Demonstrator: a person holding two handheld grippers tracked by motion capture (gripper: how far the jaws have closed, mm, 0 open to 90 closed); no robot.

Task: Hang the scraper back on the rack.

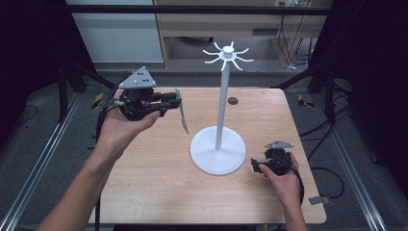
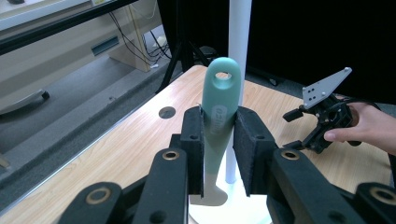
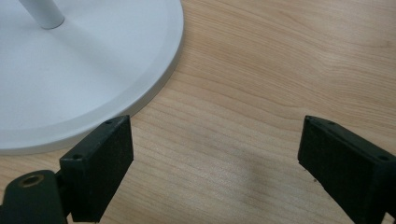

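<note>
My left gripper [image 1: 179,102] is held above the table's left side, shut on a teal utensil [image 2: 218,116] by its handle. The handle's hanging hole points up in the left gripper view, and the utensil [image 1: 183,114] hangs down from the jaws in the high view. A white hook stand [image 1: 222,110] rises from a round base [image 1: 217,154] at the table's middle, with several hooks at its top [image 1: 228,55]. My right gripper [image 1: 255,166] rests low at the base's right edge. Its jaws stand wide apart over bare wood beside the base [image 3: 84,79], nothing between them [image 3: 215,163].
The wooden table [image 1: 159,173] has a small dark round hole [image 1: 233,100] near its far edge. Black frame bars and cables surround the table. The right gripper with its grey plate [image 2: 324,116] is seen across the table in the left gripper view.
</note>
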